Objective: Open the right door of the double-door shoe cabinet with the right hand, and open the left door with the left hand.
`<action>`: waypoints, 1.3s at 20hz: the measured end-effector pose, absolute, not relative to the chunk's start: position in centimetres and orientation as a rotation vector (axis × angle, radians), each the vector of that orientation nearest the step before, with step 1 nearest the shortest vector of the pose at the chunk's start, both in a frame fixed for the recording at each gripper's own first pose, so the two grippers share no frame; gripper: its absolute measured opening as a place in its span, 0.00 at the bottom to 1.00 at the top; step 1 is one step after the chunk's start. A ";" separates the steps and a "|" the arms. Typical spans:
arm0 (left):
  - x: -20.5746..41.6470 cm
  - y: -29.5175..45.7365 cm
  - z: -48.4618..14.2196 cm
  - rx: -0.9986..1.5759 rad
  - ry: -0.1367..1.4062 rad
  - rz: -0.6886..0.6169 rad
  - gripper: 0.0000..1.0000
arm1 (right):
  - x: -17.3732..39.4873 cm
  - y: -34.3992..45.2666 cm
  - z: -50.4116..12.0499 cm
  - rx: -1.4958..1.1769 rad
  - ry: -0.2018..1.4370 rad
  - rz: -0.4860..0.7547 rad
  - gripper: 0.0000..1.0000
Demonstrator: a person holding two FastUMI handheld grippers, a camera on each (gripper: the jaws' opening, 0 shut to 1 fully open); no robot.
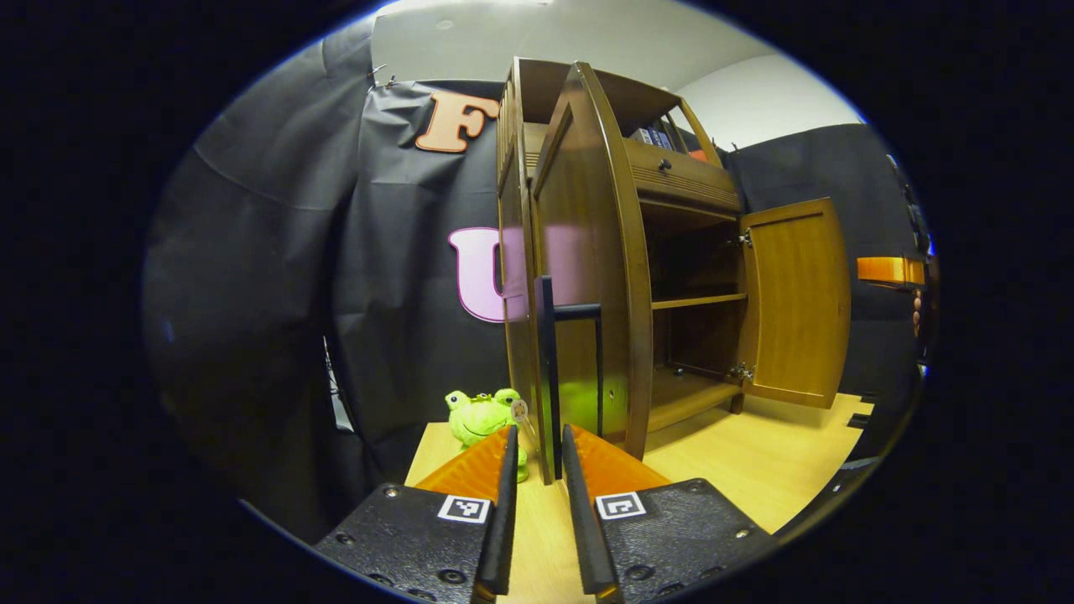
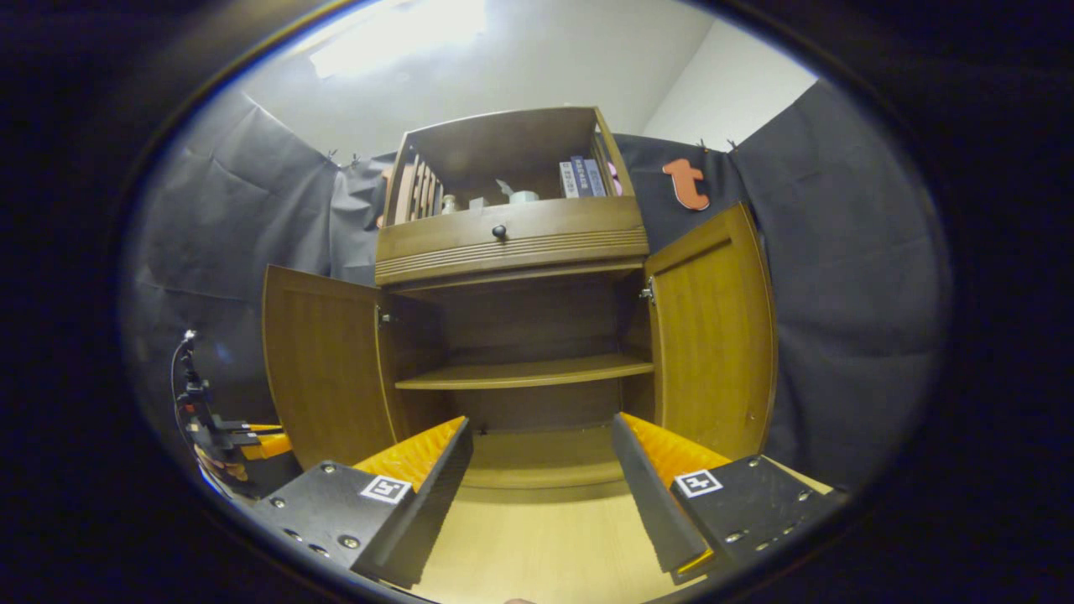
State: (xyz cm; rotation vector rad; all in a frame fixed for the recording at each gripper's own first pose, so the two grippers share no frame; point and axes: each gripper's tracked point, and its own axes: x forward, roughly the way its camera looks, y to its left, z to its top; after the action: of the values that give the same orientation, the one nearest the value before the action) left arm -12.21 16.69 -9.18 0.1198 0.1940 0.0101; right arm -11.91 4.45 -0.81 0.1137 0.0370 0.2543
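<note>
Both doors of the shoe cabinet (image 2: 512,335) stand wide open, so the task looks nearly finished. The left gripper (image 1: 537,457) is closed around the dark handle (image 1: 547,377) of the left door (image 1: 587,277), probably pressing it. The right gripper (image 2: 541,453) is spread, holding nothing, before the right door (image 2: 713,335).
</note>
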 end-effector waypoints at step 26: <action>-13.7 7.5 1.9 0.099 0.009 0.170 0.94 | -12.4 0.7 -1.3 0.119 -0.018 0.272 0.94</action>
State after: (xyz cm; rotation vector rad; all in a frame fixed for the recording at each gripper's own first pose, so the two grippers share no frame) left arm -13.69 7.47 1.92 0.0985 0.0086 0.1698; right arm -12.44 0.75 -1.31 0.1192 -0.0183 0.2717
